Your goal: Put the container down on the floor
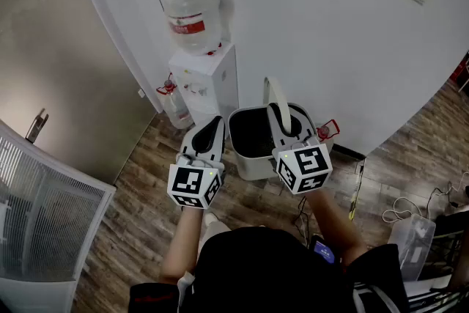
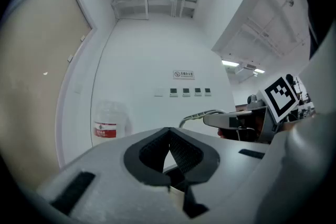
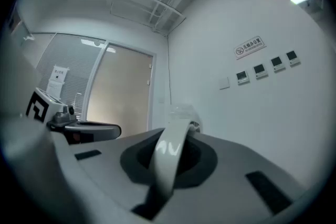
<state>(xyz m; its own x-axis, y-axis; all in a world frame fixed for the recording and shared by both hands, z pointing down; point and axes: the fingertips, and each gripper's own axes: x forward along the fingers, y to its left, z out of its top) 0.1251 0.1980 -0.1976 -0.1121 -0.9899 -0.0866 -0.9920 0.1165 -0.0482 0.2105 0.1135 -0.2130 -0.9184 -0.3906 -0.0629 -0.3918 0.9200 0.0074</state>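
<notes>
A water bottle (image 2: 107, 122) with a red label stood against the white wall (image 2: 157, 50). Right of the bottle and lower, the left hand-held gripper (image 2: 169, 132) filled the foreground, its dark pads meeting at the tips with nothing between them. Up and right of the bottle sat four small wall panels (image 2: 189, 92). Farther right, a pale curved handle (image 2: 195, 115) came out of the right hand-held gripper (image 2: 209, 119)

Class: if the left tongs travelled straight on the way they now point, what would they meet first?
Probably the white wall, just right of the water bottle. Nothing nearer shows ahead, though depth is unclear.
</notes>
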